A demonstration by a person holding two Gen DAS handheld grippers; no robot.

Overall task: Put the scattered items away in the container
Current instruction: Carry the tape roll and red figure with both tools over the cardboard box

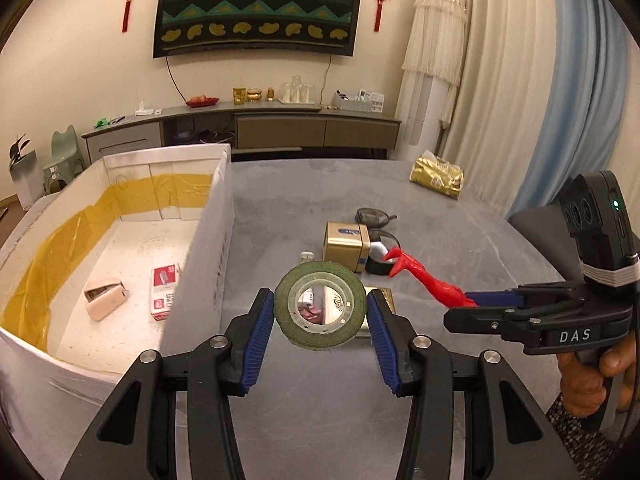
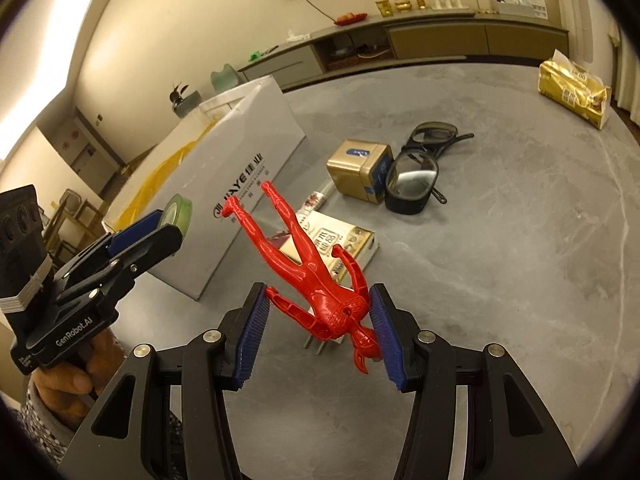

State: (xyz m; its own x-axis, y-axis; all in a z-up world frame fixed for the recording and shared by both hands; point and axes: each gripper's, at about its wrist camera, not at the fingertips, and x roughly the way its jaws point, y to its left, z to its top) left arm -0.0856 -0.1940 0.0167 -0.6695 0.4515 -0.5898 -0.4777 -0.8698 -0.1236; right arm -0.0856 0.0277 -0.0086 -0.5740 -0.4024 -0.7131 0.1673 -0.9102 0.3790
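We have a roll of green tape (image 1: pixel 320 305) pinched between the blue pads of our left gripper (image 1: pixel 320 312), held on edge above the grey table (image 1: pixel 460 248) just to the right of the white box (image 1: pixel 208 240), whose near wall stands beside the left finger. In the other hand, our right gripper (image 2: pixel 320 320) is clamped on a red plastic figure (image 2: pixel 308 264) at its chest and shoulders, the legs pointing away from us toward the box and the head hanging down near the right pad (image 2: pixel 386 332). Inside the box, which is lined with a band of yellow tape, we see a beige case (image 1: pixel 105 298) and a red-and-white staple box (image 1: pixel 163 293) lying on the floor. On the table beyond the figure sit a gold tin (image 2: pixel 360 170) with a pair of dark goggles (image 2: pixel 420 168) touching its right side, and nearer us a flat printed carton (image 2: pixel 340 244) lies under the figure. A gold tissue pack (image 2: pixel 574 92) rests well apart at the far right edge. A hand (image 1: pixel 592 380) grips the handle of the right gripper.
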